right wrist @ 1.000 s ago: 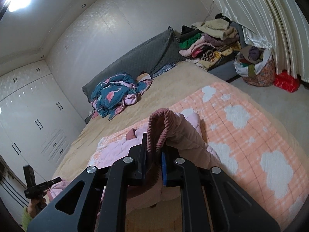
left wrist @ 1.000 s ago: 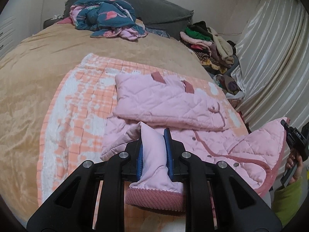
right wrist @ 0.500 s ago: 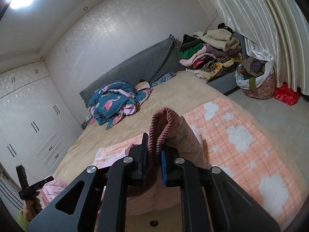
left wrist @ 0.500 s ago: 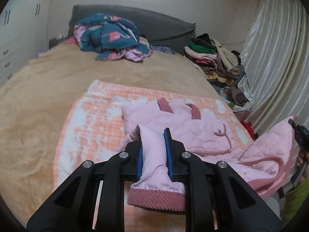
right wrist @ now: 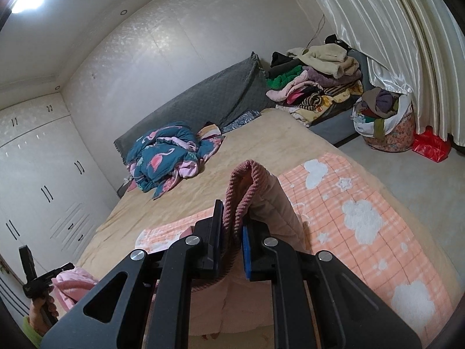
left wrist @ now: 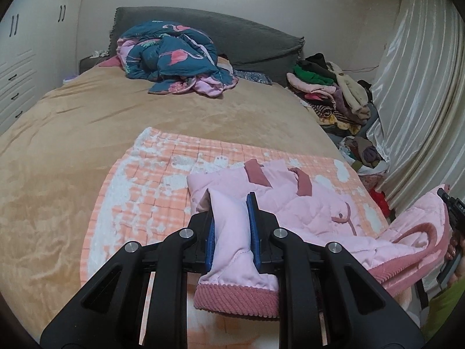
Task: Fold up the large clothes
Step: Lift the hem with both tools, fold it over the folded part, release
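Observation:
A pink quilted jacket (left wrist: 314, 212) with darker ribbed trim lies partly folded on an orange checked blanket (left wrist: 145, 195) on the bed. My left gripper (left wrist: 231, 226) is shut on one corner of its hem, the ribbed edge hanging toward the camera. My right gripper (right wrist: 232, 232) is shut on another ribbed corner of the jacket (right wrist: 261, 192), held up above the blanket (right wrist: 363, 203). In the left wrist view the right gripper (left wrist: 453, 212) shows at the far right with the lifted hem (left wrist: 412, 250) stretched toward it. The left gripper (right wrist: 43, 279) appears at the lower left of the right wrist view.
A tan bedspread (left wrist: 72, 133) covers the bed. A crumpled teal flamingo quilt (left wrist: 171, 58) lies near the grey headboard (left wrist: 247, 37). Piled clothes (right wrist: 316, 87), a full laundry bag (right wrist: 383, 122) and a red bag (right wrist: 430, 145) sit by the curtain (right wrist: 392, 29). White wardrobes (right wrist: 37, 174) stand left.
Both grippers have risen and pulled back with the jacket's hem, lifting its near edge off the blanket. More of the room shows above the bed in both views.

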{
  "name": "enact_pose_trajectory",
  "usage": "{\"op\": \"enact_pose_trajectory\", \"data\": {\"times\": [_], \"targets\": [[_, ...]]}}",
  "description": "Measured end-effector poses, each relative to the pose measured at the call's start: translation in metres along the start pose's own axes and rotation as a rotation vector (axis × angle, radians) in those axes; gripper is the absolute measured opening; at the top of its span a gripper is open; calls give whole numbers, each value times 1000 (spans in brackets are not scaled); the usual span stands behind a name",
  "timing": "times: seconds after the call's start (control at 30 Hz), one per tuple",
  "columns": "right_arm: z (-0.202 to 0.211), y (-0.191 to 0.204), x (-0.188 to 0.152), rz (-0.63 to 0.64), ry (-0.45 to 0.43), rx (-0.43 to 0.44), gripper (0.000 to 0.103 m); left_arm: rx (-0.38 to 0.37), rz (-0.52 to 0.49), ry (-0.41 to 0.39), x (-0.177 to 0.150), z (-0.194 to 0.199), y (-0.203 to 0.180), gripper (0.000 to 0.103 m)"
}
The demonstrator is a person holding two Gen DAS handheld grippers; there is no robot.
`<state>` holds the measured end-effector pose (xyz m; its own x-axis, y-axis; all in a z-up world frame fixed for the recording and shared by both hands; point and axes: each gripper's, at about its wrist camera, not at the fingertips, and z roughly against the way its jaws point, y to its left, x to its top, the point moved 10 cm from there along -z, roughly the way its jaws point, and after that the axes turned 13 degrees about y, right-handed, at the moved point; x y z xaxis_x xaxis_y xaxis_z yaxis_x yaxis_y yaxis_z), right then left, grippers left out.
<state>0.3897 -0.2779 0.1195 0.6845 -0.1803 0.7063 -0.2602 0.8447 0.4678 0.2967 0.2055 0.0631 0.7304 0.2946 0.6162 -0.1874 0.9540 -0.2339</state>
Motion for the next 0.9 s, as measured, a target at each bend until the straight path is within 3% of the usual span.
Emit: {"op": "enact_pose_trajectory", "data": {"times": [0.5, 0.9], "targets": [[-64, -8, 31, 18, 44, -54, 11, 98, -17, -10, 23, -38, 19, 12], [-119, -44, 24, -58, 107, -83, 14, 175, -90, -14, 22, -78, 25, 12]]}}
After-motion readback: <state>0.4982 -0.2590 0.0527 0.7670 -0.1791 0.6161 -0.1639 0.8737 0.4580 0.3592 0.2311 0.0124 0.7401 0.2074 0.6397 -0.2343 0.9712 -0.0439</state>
